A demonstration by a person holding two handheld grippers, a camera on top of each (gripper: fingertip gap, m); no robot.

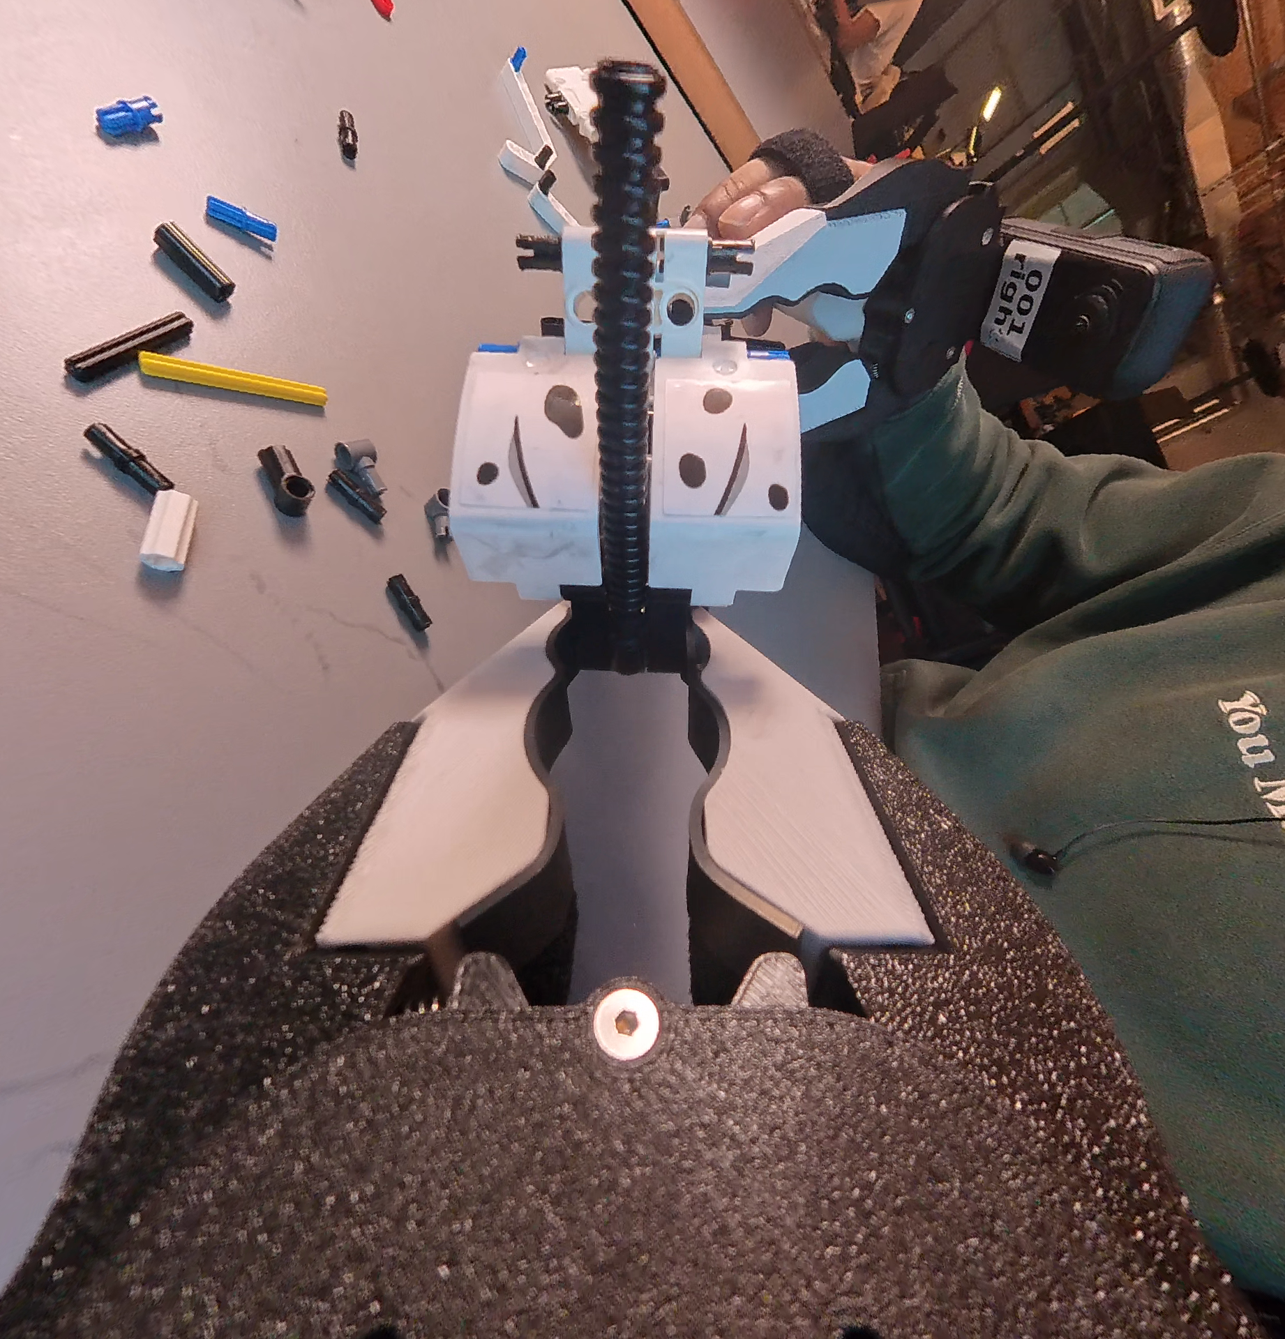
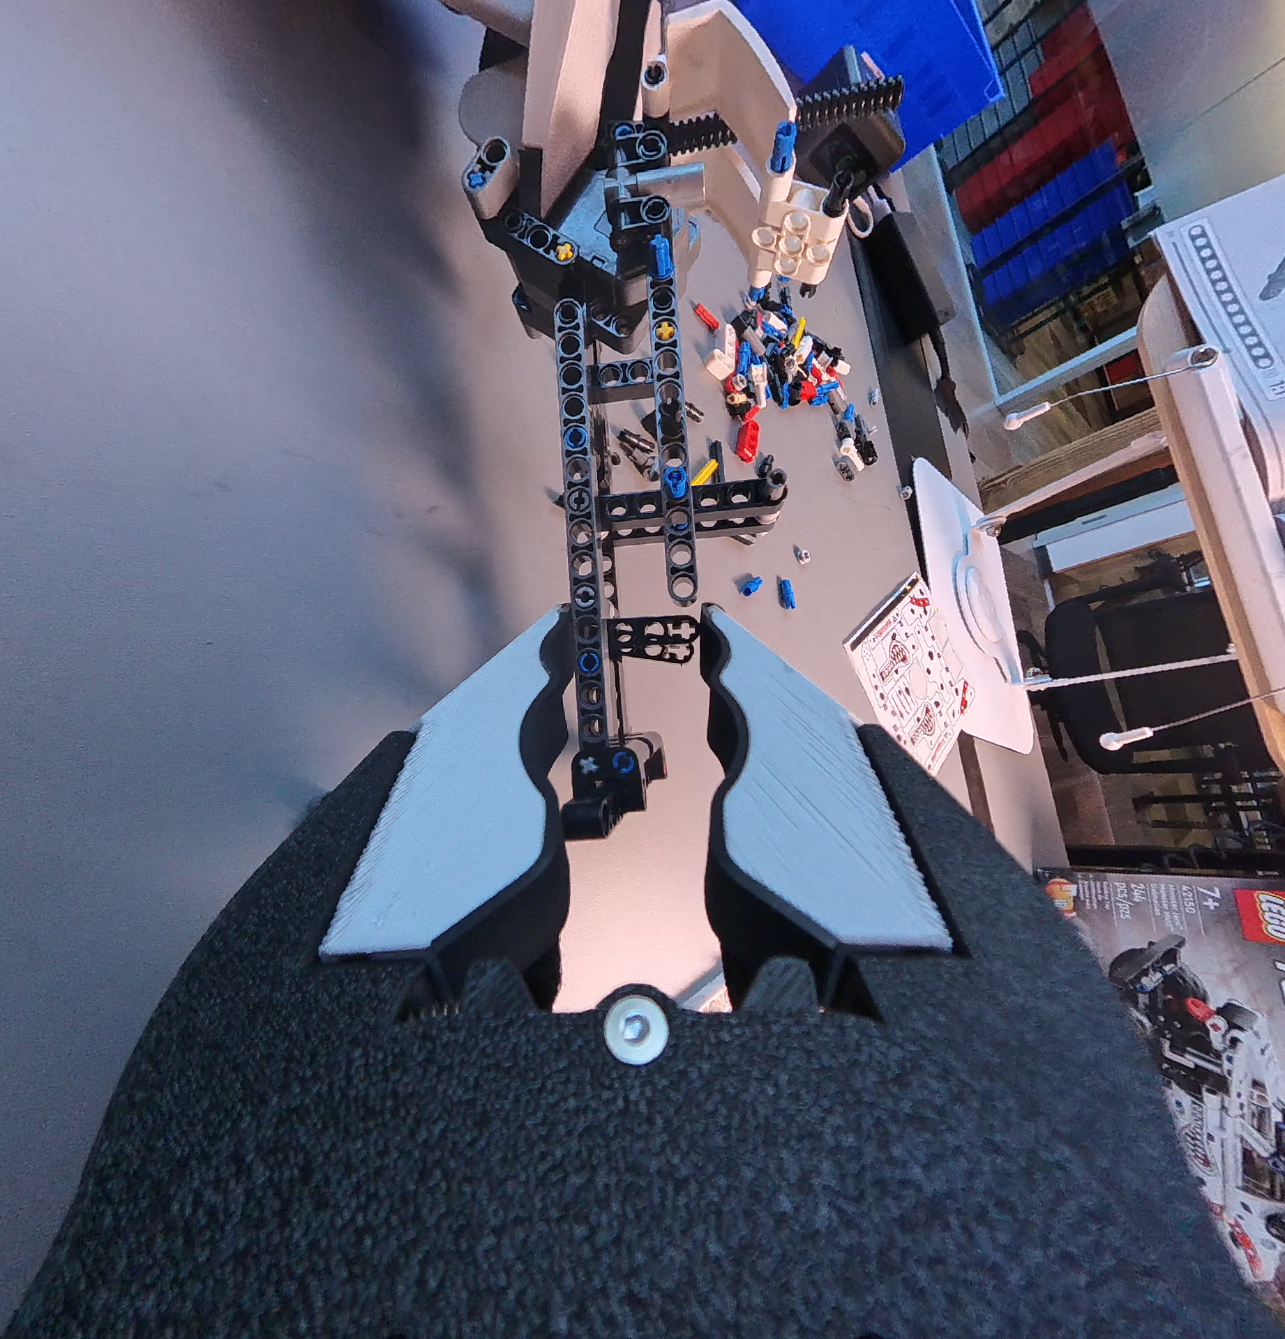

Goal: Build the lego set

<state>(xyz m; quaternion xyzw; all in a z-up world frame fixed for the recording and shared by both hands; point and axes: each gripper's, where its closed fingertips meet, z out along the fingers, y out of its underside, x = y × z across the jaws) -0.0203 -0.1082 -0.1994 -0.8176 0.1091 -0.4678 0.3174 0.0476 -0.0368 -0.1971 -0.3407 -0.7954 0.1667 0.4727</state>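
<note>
The part-built model has two white panels [image 1: 552,471] with dark holes, and a black ribbed hose [image 1: 625,290] runs up between them. My left gripper [image 1: 629,637] is shut on the model's black end, just below the panels. In the right wrist view the model's long black beam frame [image 2: 578,449] runs away from me. My right gripper [image 2: 636,623] is closed on this frame, its tips against a beam and a small black connector. The right gripper also shows in the left wrist view [image 1: 752,322], held by a hand at the model's far end. The model is off the table.
Loose pins and axles lie on the grey table [image 1: 81,652], among them a yellow axle [image 1: 230,378]. A pile of small pieces [image 2: 777,362], a white sub-assembly [image 2: 792,239], a sticker sheet [image 2: 908,674] and the set's box [image 2: 1219,1050] lie to the right. A green sleeve [image 1: 1060,543] is close by. Tip to tip, the grippers are about 11 cm apart.
</note>
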